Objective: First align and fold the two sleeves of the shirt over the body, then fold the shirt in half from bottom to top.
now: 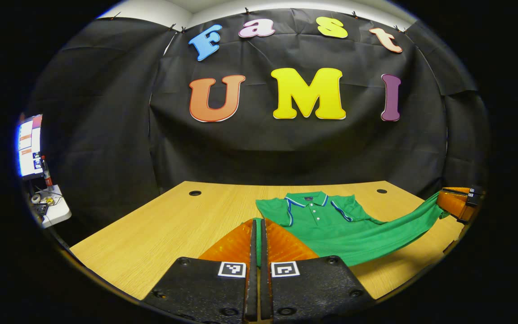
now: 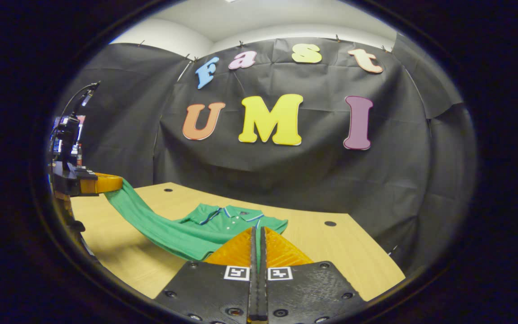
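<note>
One green shirt, collar end flat on the surface, hem lifted by two claws. Left claw and right claw each pinch a hem corner. Risk: uneven lift skews the half-fold, or fabric slips free and the tucked sleeves spill out.
</note>
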